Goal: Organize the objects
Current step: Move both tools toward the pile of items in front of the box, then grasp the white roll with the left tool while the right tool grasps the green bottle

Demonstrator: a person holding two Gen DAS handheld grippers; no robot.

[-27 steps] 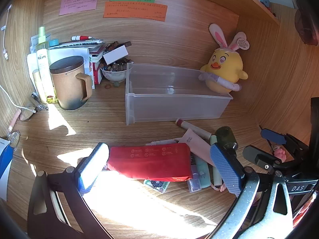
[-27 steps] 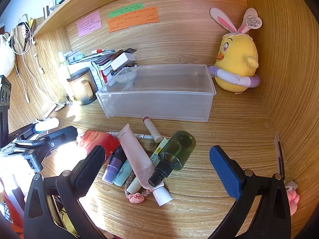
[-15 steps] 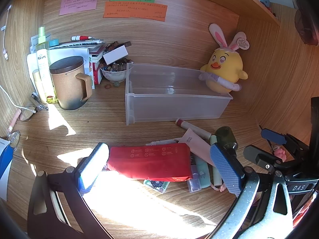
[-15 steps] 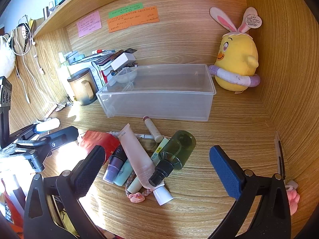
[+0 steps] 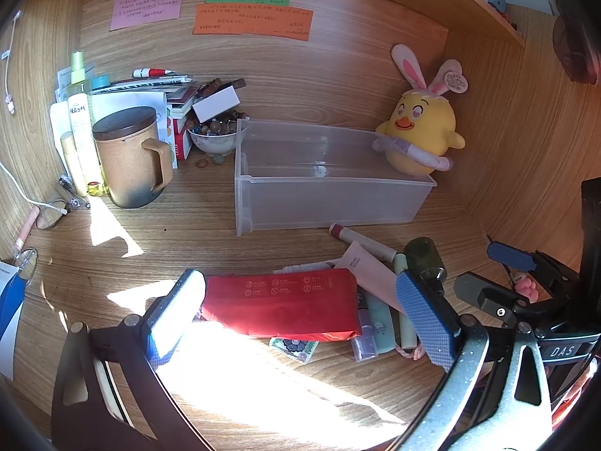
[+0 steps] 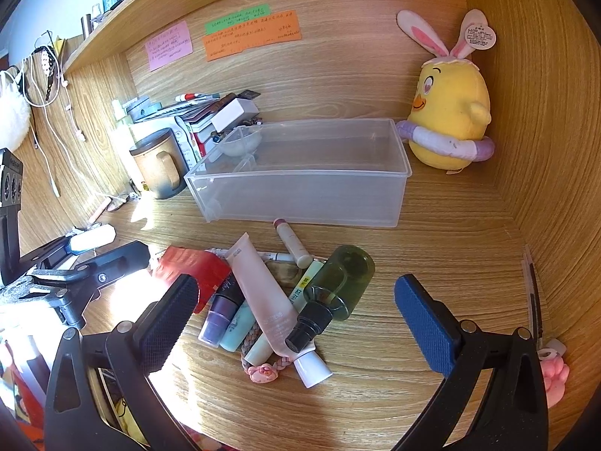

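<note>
A wood-grain desk (image 6: 432,248) set in a wooden alcove, sticky notes (image 6: 251,34) on the back panel, strong sunlight across the lower left of both views. At centre stands the clear plastic bin (image 6: 300,195), nothing visible inside it, with a yellow plush chick (image 6: 450,112) just beside its right end and a lidded mug (image 5: 127,158) among clutter at the left.

The things to sort lie in a heap in front of the bin, in the lower middle of the right wrist view: a pink tube (image 6: 263,297) lying across a green spray bottle (image 6: 338,285), a purple-capped tube (image 6: 221,312), a pale stick (image 6: 293,240) nearest the bin, and a red packet (image 5: 281,304) at the heap's left edge.

The left gripper (image 5: 300,312) hovers over the red packet, fingers spread wide and holding nothing. The right gripper (image 6: 296,323) hangs over the tubes and bottle, likewise spread and empty.

The step in hand looks like the first pick. It would go best taken from the top of the heap — the spray bottle or the pink tube — since pulling a buried tube would likely scatter the rest. The bottle is round and may roll, so close across its body rather than its narrow black nozzle. The flat packet probably needs an edge grip — its glossy face may slip.
</note>
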